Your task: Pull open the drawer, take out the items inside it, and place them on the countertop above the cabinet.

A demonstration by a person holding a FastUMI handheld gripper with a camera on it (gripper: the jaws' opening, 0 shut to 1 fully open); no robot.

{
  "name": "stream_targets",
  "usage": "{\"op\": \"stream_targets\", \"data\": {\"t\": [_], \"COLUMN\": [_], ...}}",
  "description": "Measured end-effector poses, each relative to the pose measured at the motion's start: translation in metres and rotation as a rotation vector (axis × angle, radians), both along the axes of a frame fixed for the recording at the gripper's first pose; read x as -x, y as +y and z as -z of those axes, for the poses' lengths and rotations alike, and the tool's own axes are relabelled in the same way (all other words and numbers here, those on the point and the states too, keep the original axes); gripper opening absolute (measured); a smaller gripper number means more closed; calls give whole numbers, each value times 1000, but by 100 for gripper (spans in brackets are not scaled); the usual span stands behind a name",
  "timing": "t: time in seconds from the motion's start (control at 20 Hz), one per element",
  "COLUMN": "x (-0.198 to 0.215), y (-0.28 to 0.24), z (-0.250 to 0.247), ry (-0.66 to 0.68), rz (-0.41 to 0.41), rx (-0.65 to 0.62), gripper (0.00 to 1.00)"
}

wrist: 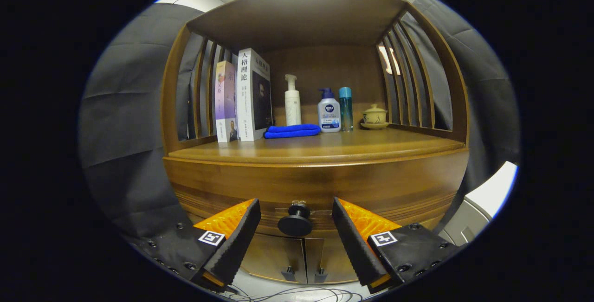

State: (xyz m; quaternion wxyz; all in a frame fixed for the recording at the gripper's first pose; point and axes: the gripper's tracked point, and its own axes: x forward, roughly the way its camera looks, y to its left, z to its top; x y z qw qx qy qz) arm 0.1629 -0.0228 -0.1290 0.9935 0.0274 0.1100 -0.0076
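You're basically at square one. On the countertop [371, 146], going left to right along the back: two books [243, 98] at the left edge, a blue cloth [292, 131], a white pump bottle [292, 102], a lotion bottle [329, 112], a teal bottle [345, 108], and a lidded cup [374, 116] near the right edge. Below that, the drawer [315, 190] looks fully closed. Your hand-held gripper [296, 228] is spread wide, with the knob [295, 221] sitting between the fingers, touching neither. So nothing's done yet: you've still got to close on the knob, pull, then fish out whatever's inside and set it up top.
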Motion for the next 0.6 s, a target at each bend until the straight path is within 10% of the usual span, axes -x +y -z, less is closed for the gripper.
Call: {"op": "stream_targets", "data": {"t": [0.6], "x": [-18], "y": [5], "z": [30], "ry": [61], "rz": [-20], "rx": [-5], "gripper": [54]}}
